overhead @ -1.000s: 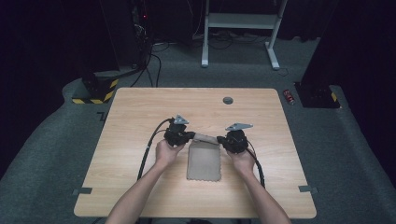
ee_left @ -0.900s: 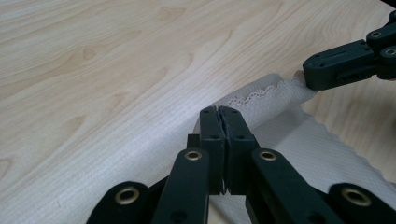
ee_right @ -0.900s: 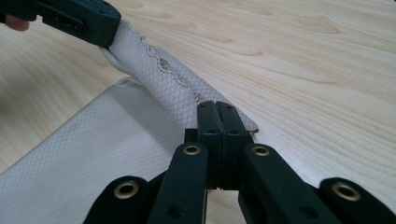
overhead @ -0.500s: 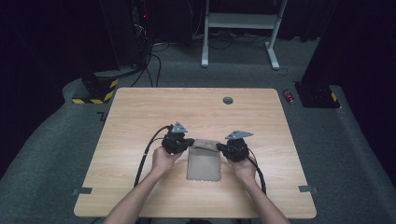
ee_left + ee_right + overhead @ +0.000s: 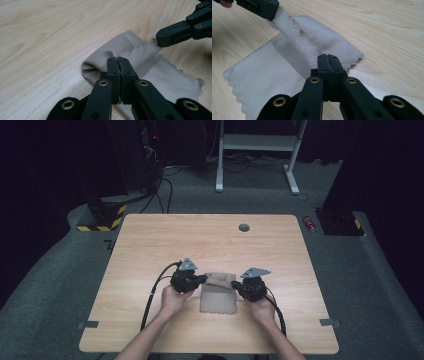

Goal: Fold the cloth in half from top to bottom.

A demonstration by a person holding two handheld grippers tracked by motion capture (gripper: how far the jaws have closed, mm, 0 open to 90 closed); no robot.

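1. Near the table's (image 5: 150, 245) front edge we see the beige cloth (image 5: 216, 297) lying partly folded;
2. left gripper (image 5: 202, 279) clenched on its far-left corner; right gripper (image 5: 236, 285) clenched on its far-right corner.

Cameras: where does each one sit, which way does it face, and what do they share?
High view: above the person's side, looking forward and down on the table; forearms, left claw, right claw.
Left gripper view: rides the left claw, looking along its shut jaws at the cloth.
Right gripper view: rides the right claw, facing the cloth.
Shared: cloth; each gripper view also shows the other claw.
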